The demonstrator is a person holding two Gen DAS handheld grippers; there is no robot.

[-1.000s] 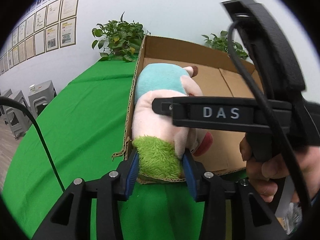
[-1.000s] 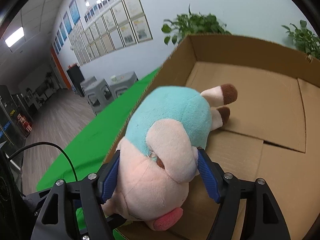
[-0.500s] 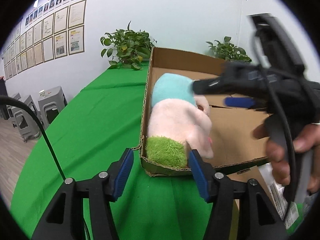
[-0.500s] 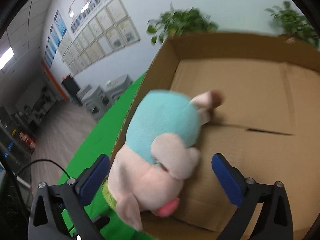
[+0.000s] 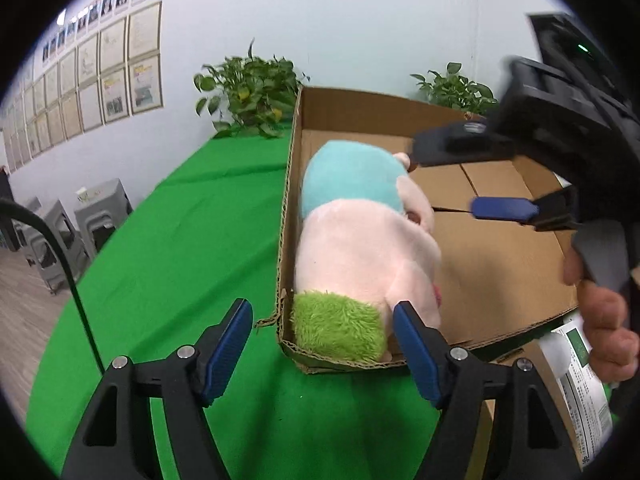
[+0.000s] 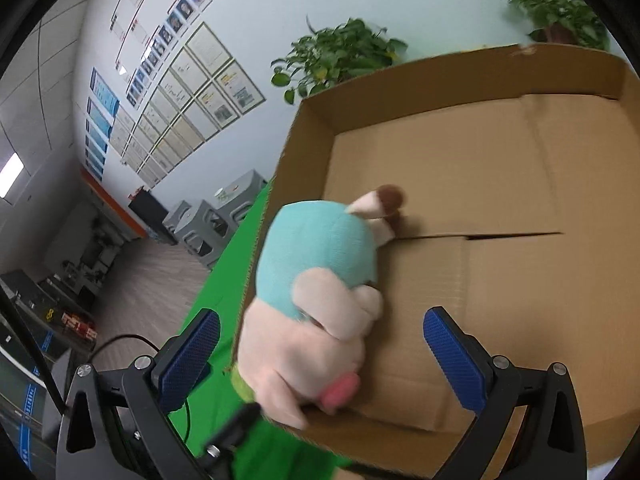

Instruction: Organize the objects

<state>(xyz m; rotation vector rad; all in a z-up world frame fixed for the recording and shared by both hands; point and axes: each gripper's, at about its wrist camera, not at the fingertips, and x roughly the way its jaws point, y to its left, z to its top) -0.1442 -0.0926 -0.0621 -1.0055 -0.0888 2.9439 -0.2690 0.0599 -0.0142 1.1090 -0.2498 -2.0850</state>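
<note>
The box [image 5: 496, 264] serves as landmark: an open, shallow cardboard box sitting on a green cloth [image 5: 180, 248] that covers the table. Left of the box, past the table edge, grey stools [image 5: 100, 216] stand on a wood-look floor, and framed papers [image 5: 116, 76] line the pale wall. Behind the box's far left corner is a leafy plant [image 5: 252, 92]; a second plant [image 5: 452, 88] shows behind its far wall. The plush [image 5: 360, 240], teal, pink and green, lies inside the box against its left wall, green end at the near corner. The left gripper [image 5: 322, 350] hangs just before that corner, jaws spread wide, touching nothing. The right gripper [image 6: 320, 360] hovers over the box's near edge, jaws wide apart either side of the plush, not gripping it.
</note>
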